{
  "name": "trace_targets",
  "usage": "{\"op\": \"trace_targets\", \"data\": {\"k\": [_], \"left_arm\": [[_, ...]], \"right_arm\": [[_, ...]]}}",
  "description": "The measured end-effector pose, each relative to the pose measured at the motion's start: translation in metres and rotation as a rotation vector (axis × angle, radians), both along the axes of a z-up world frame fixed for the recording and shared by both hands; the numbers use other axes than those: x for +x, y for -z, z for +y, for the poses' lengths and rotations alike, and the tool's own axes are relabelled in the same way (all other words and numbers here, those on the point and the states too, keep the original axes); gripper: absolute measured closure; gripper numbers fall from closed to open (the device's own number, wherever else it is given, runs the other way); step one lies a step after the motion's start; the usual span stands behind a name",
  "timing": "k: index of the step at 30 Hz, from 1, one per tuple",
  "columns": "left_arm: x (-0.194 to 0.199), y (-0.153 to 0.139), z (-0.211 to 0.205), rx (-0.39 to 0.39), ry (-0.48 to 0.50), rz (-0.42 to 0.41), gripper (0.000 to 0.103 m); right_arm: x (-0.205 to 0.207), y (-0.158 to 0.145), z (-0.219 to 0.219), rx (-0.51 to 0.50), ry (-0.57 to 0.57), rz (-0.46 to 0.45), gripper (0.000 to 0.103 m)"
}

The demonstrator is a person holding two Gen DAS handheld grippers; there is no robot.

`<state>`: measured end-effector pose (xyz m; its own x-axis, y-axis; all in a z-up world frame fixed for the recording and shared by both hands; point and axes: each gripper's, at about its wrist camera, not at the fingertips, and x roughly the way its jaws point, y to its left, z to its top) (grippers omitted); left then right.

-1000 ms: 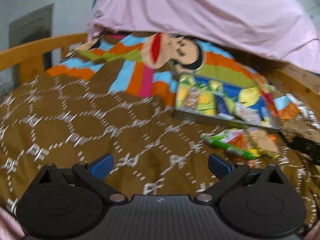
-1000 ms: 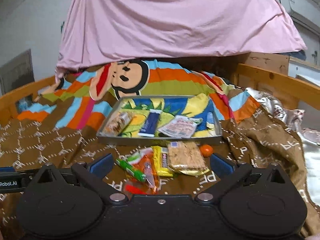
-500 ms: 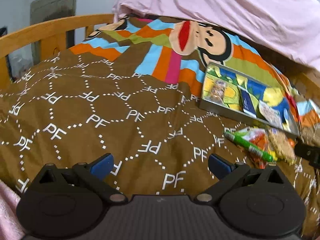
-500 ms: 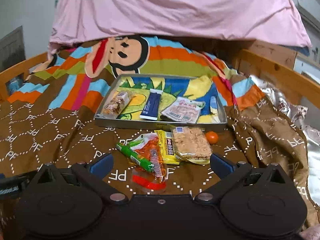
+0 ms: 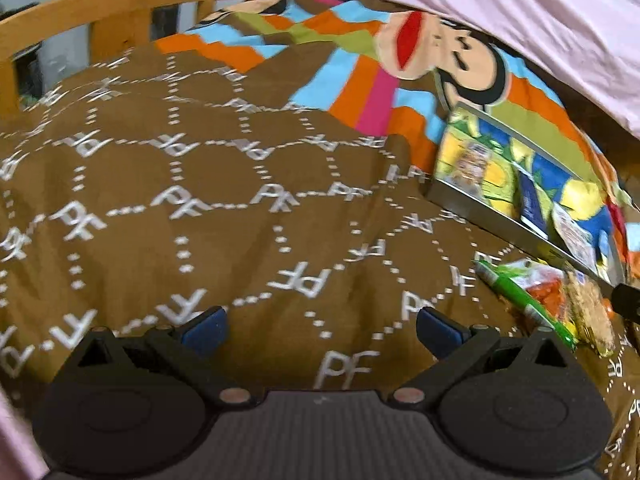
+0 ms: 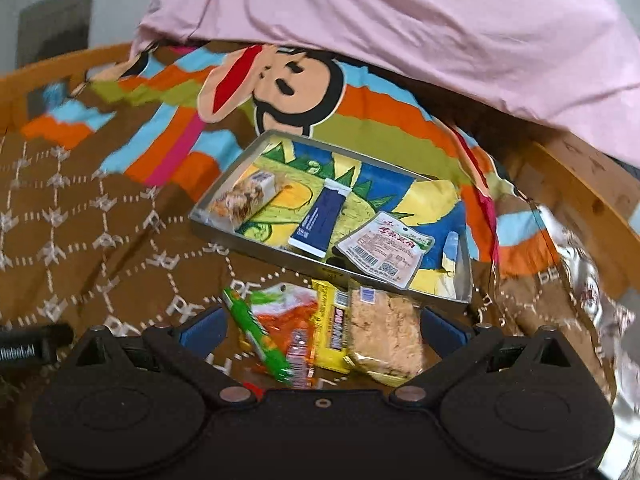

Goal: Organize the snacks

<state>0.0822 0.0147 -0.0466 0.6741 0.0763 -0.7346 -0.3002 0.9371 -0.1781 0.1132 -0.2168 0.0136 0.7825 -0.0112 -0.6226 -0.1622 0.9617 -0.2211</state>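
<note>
Brown patterned bedding (image 6: 120,216) carries a metal tray (image 6: 256,246) with three packets. Loose snacks (image 6: 340,320), green, orange, yellow and beige, lie just before it, between my right gripper (image 6: 320,326) fingers, wide open, empty. My left gripper (image 5: 320,326), also wide open, sees them at three o'clock.

Even, soft indoor light with faint shadows; both fisheye views bow strongly at their dark corners, and motion blur smears the bedspread (image 5: 248,200) lettering.

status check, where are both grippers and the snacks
Left gripper open over bare blanket. Right gripper open, above loose snack pile. Three packets in tray. Nothing in the way.
</note>
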Motion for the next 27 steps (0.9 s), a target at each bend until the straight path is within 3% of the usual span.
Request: {"op": "trace_targets", "data": {"k": [4, 7, 12, 18, 22, 27], "left_arm": [[0.005, 0.008, -0.016, 0.041, 0.082, -0.031, 0.001], [0.009, 0.010, -0.025, 0.024, 0.105, -0.050, 0.001], [0.013, 0.011, -0.039, 0.048, 0.186, -0.080, 0.001], [0.028, 0.017, -0.049, 0.092, 0.189, -0.109, 0.001], [0.045, 0.021, -0.051, 0.054, 0.196, -0.113, 0.001], [0.059, 0.024, -0.050, 0.013, 0.194, -0.142, 0.001]], "right_arm": [[0.001, 0.016, -0.018, -0.037, -0.101, -0.021, 0.001], [0.003, 0.028, -0.031, -0.050, -0.117, 0.001, 0.001], [0.017, 0.036, -0.048, 0.080, -0.105, 0.039, 0.001], [0.031, 0.052, -0.030, -0.059, -0.210, -0.018, 0.001], [0.037, 0.059, -0.025, -0.101, -0.292, -0.026, 0.001], [0.037, 0.061, -0.022, -0.061, -0.335, -0.002, 0.004]]}}
